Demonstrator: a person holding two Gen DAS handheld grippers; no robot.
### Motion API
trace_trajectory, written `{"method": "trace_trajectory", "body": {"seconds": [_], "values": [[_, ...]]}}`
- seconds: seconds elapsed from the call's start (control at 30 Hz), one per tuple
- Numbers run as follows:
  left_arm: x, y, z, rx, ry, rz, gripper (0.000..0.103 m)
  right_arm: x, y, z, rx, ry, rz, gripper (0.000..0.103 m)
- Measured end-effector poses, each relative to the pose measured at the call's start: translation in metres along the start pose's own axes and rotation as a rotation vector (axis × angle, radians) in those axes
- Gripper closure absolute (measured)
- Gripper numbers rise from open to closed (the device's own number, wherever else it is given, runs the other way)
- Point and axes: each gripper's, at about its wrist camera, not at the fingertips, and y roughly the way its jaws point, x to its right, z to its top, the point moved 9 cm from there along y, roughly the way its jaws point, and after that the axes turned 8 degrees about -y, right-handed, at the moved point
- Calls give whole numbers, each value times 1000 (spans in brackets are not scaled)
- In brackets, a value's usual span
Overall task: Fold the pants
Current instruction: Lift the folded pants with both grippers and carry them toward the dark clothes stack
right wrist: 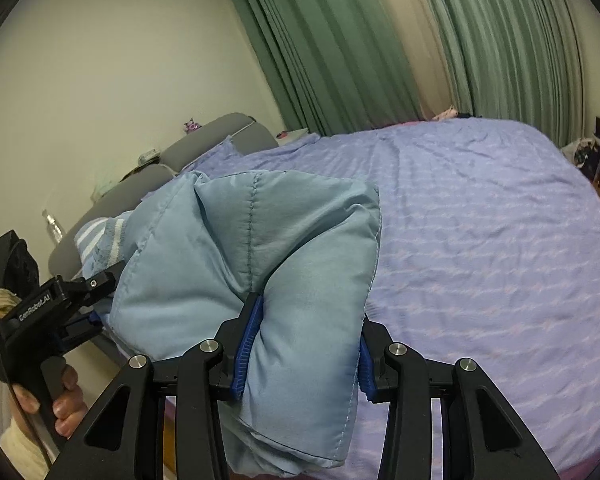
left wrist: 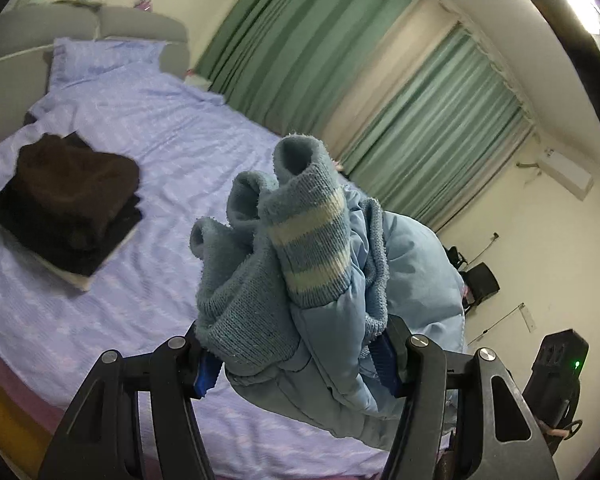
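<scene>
The left gripper (left wrist: pixel 296 364) is clamped on the cuff end of the light-blue padded pants (left wrist: pixel 404 280); its blue pads (left wrist: pixel 204 376) press into the bunched fabric from both sides. The ribbed knit cuffs (left wrist: pixel 312 236), blue with pale stripes, stand up just ahead of the fingers, and the quilted cloth falls away to the right, hiding the far end of the garment. The pad on the right side is half buried in folds.

The right gripper (right wrist: pixel 302 354) bites a thick padded fold of the same pants (right wrist: pixel 260 240) — the blue pads (right wrist: pixel 246 350) squeeze it between them, and the fabric bulges above and hangs below, cut off by the frame's lower edge. To its left the other gripper (right wrist: pixel 60 304) shows with a strip of striped cuff above it, held by the person's left hand (right wrist: pixel 60 400), of which only fingers show. The pants are held up off the bed between both tools.

Beyond, in the left wrist view, the lilac bedsheet (left wrist: pixel 160 128) spreads ahead and to the left, with a stack of dark folded clothes (left wrist: pixel 68 200) well apart on the left — how many pieces cannot be made out. Farther still stand a grey headboard (left wrist: pixel 140 24) and green curtains (left wrist: pixel 308 40). Small items on the headboard are too blurred to name.
</scene>
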Motion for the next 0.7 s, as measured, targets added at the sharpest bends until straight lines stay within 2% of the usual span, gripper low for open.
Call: {"method": "trace_trajectory", "body": {"seconds": [0.1, 0.23, 0.37, 0.5, 0.7], "values": [[-35, -15, 12, -12, -36, 19, 42, -28, 16, 0, -36, -23, 22, 62], [-77, -32, 20, 14, -112, 50, 42, -63, 42, 4, -76, -78, 78, 62], [-118, -46, 31, 35, -179, 117, 42, -88, 76, 4, -126, -105, 160, 62], [-155, -56, 51, 65, -207, 150, 42, -119, 108, 7, -156, -123, 226, 62], [-202, -57, 97, 65, -179, 155, 42, -172, 158, 26, -166, -156, 247, 62]]}}
